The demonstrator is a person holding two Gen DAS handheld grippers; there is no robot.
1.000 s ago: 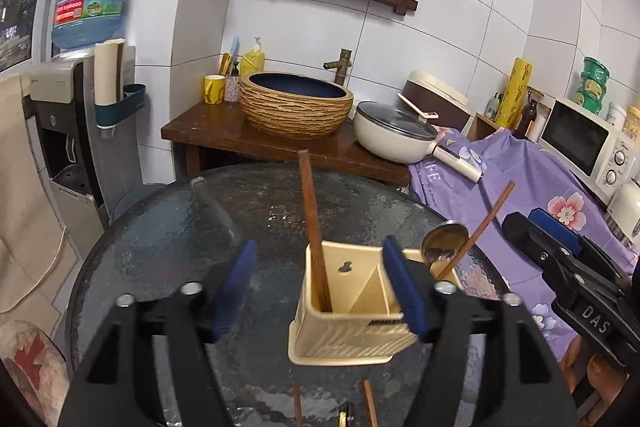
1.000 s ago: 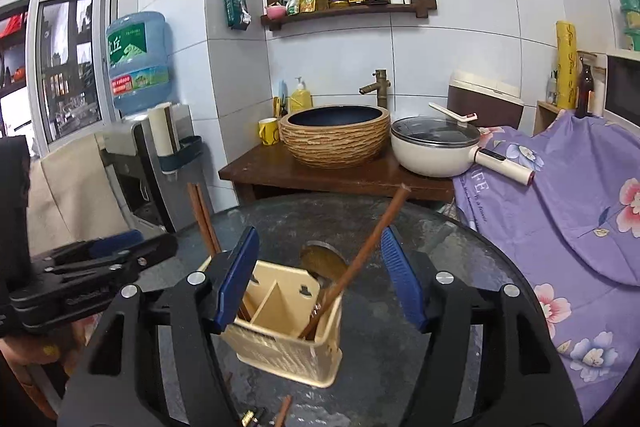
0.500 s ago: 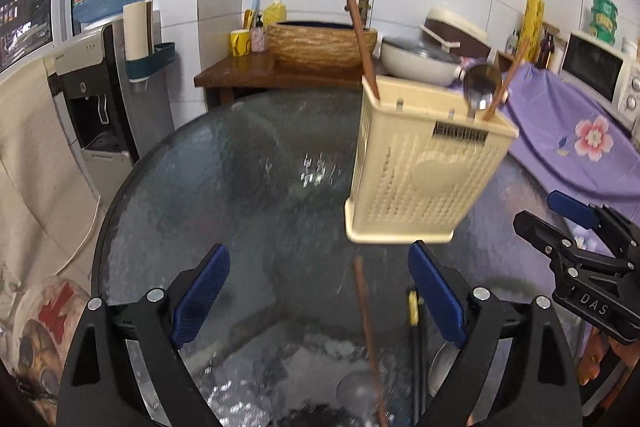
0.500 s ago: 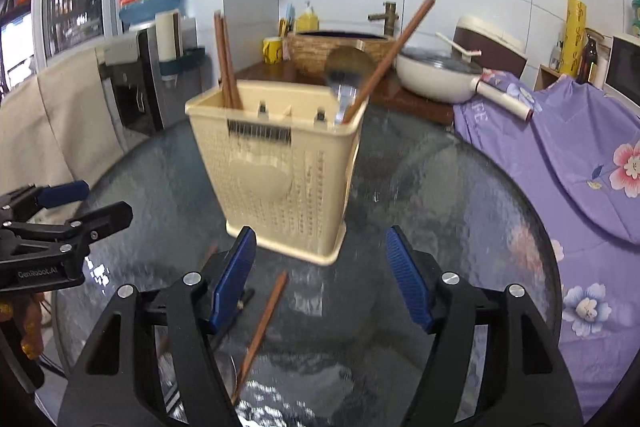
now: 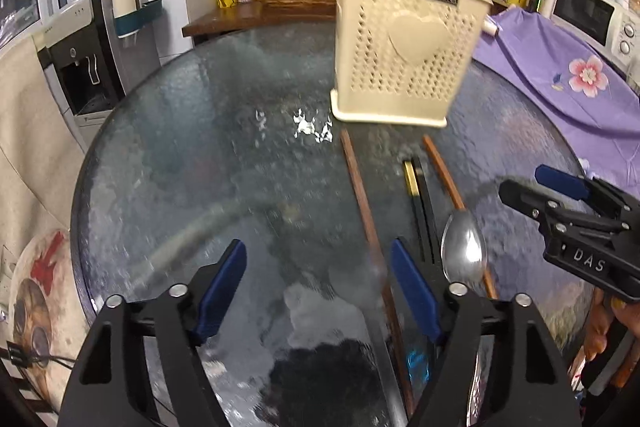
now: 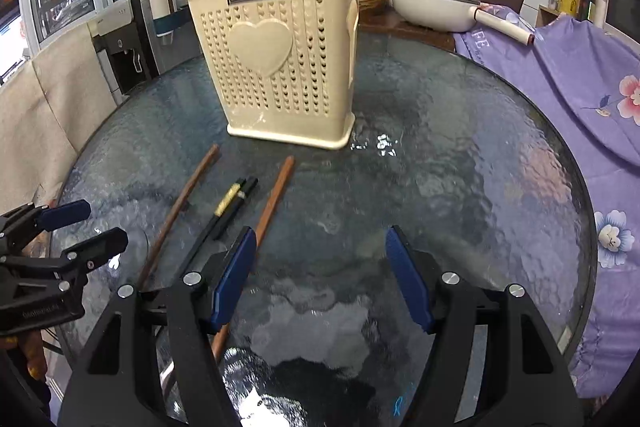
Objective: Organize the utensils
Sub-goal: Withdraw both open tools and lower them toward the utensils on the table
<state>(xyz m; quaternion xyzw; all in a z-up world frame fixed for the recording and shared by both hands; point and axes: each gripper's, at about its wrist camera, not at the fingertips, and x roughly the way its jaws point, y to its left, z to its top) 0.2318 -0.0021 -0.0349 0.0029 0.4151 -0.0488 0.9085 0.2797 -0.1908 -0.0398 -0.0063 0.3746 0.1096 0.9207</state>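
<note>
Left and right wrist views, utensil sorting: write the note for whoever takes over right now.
Left tool: jaws just closing, nothing between them, above the glass table.
Right tool: open, empty.
Cream utensil holder stands upright on the table.
Done: brown chopsticks and a spoon already stand in the holder.
Left: two brown chopsticks, a black chopstick pair and a metal spoon lie on the table in front of the holder.
</note>
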